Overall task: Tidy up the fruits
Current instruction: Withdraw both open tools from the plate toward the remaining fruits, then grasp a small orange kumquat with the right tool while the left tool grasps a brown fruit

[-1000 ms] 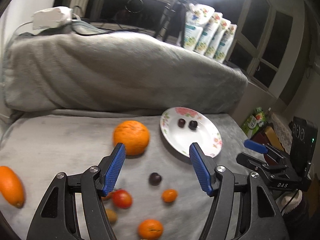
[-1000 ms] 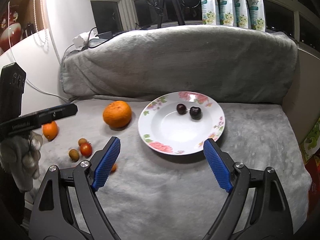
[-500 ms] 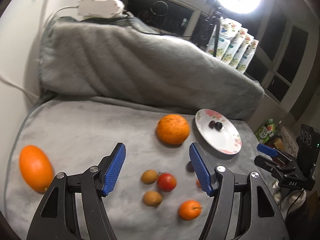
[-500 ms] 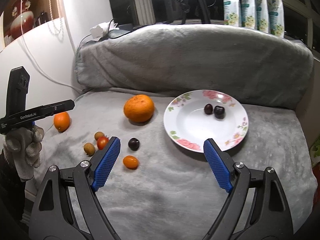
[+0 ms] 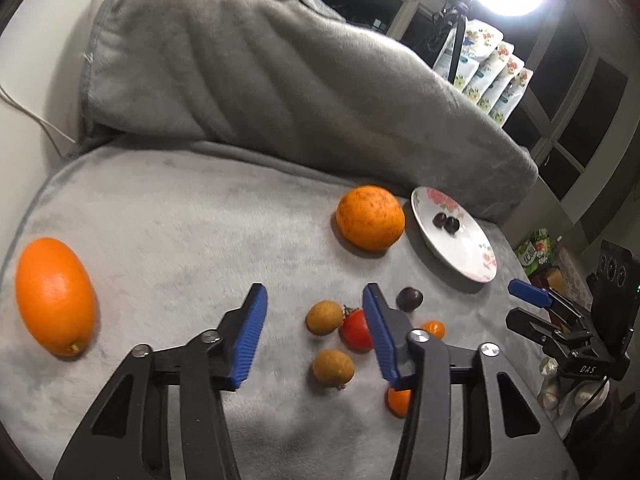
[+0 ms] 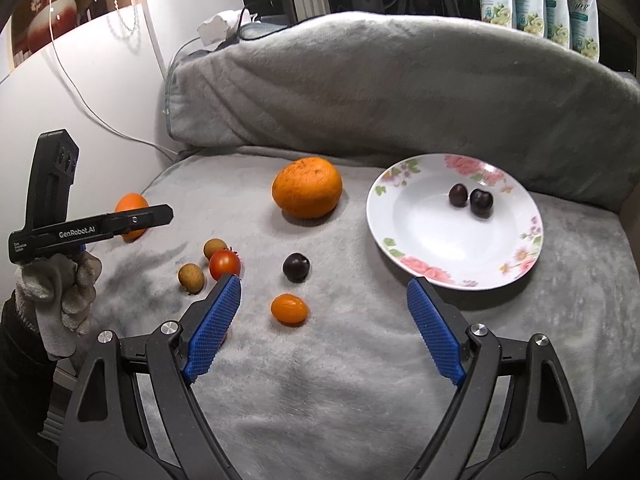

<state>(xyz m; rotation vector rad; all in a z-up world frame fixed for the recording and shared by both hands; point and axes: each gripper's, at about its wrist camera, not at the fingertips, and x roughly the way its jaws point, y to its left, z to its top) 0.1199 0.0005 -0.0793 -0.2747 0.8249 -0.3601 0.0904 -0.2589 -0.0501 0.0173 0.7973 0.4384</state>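
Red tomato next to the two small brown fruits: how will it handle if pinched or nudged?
The red tomato looks round and glossy, so it probably rolls on the gray blanket and may slip from hard pads. Its thin-looking skin suggests a gentle pinch. The nearer brown fruit sits close, so a nudge likely bumps it.

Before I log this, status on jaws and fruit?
Left gripper closing, empty. Right gripper open, empty. Two cherries on plate. Path clear.

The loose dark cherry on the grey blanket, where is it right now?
In the right wrist view the dark cherry lies centre frame on the grey blanket, between the red tomato and the floral white plate, just above the small orange kumquat.
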